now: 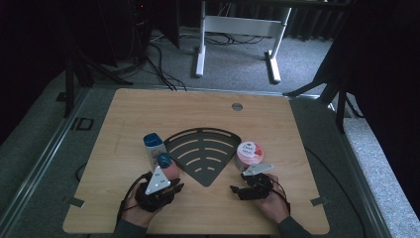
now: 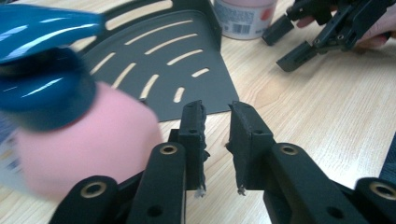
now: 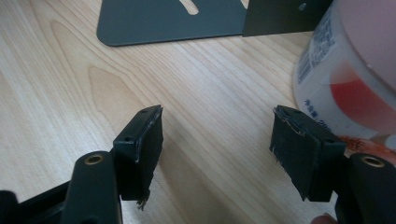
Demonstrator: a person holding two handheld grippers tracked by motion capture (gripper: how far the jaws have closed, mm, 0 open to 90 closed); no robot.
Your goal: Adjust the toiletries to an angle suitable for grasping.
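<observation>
Pink bottle [image 2: 79,144] with a glossy blue cap [image 2: 44,70] stood at the fan-shaped black rack's [image 1: 203,153] left edge, just beside the left gripper [image 2: 215,140], whose jaws stood narrowly apart, empty. Likely light, slick plastic; best gripped round the body (not the cap). Right gripper [image 3: 217,154] gaped, empty, beside the pink-lidded tub [image 1: 249,153]; label print unreadable.

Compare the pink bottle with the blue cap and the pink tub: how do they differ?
The pink bottle carries a dark blue cap and stands left of the dark tray; the pink tub is squat, has a flat printed lid and stands right of the tray. Both are pink and stand on the table.
</observation>
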